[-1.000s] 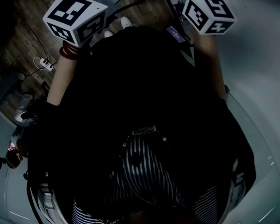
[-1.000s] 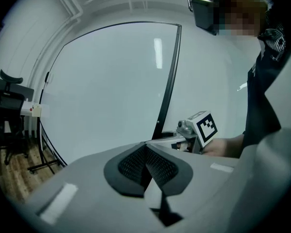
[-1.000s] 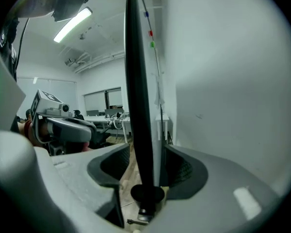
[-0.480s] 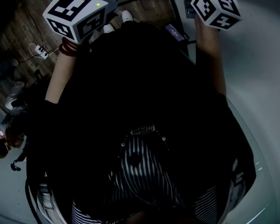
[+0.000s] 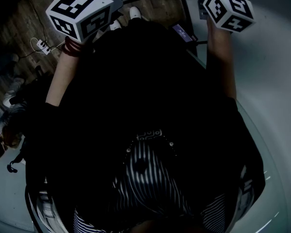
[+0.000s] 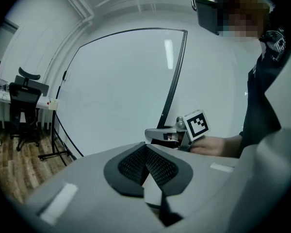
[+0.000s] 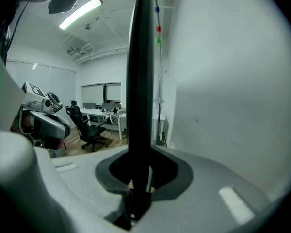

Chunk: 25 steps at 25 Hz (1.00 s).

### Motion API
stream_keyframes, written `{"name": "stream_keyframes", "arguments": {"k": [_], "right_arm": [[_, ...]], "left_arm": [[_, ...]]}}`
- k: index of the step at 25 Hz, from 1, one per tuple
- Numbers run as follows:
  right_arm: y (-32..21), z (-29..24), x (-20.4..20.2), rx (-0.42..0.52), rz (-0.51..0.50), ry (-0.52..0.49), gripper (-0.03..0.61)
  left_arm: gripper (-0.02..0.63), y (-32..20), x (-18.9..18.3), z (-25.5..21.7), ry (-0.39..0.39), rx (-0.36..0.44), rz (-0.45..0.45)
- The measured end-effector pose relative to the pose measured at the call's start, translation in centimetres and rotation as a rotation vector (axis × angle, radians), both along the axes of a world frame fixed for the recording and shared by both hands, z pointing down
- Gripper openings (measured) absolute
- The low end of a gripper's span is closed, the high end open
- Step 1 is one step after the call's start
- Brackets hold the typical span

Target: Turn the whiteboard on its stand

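The whiteboard [image 6: 121,86] is a big white panel in a thin black frame [image 6: 176,76]. In the right gripper view the frame's edge [image 7: 139,81] runs straight up between the jaws of my right gripper [image 7: 139,178], which are closing on it, pads against the bar. The board's white face [image 7: 228,81] fills the right side of that view. The left gripper view shows my right gripper [image 6: 177,132] on the frame. My left gripper [image 6: 145,152] is shut on nothing and held off the board. From the head view only the marker cubes [image 5: 80,11] [image 5: 228,8] show, above a dark torso.
A black office chair [image 6: 25,93] and a desk stand at far left on the wooden floor. A black stand leg [image 6: 56,152] rests on the floor. More chairs and desks [image 7: 89,125] lie behind the board. A power strip [image 5: 43,46] lies on the floor.
Both marker cubes have shifted a little up the head view, the right one also to the right. The person at the lower left has drifted down and left.
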State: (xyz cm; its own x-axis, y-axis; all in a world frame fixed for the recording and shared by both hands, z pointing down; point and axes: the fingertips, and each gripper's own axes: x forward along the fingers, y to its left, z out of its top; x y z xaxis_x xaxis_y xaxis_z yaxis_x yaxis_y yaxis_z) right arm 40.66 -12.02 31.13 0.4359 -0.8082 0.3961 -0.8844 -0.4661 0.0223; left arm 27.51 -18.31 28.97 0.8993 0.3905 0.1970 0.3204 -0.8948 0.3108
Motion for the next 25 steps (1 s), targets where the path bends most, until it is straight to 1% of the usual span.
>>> {"name": "stream_keyframes", "arguments": {"k": [5,11,17,20,25], "right_arm": [[0.7,-0.3,-2.5,0.005,-0.012,-0.021,0.071],[3.2,-0.6,-6.0,0.003,-0.005,-0.041,0.072],[4.0,-0.8,-6.2,-0.019,0.007,-0.046,0.069],[3.8,-0.9,-6.6,-0.021,0.009,-0.045,0.069],[2.8,-0.9,-7.7,-0.036,0.018,-0.069,0.071]], "left_arm": [[-0.003,0.9,-0.8,-0.2,0.003,0.005,0.027],[-0.003,1.8,-1.5,-0.5,0.011,0.002,0.05],[-0.003,2.3,-1.4,-0.9,0.019,0.001,0.062],[-0.003,1.7,-1.9,-0.5,0.008,0.003,0.051],[-0.003,0.0,-2.3,-0.2,0.001,0.007,0.014]]}}
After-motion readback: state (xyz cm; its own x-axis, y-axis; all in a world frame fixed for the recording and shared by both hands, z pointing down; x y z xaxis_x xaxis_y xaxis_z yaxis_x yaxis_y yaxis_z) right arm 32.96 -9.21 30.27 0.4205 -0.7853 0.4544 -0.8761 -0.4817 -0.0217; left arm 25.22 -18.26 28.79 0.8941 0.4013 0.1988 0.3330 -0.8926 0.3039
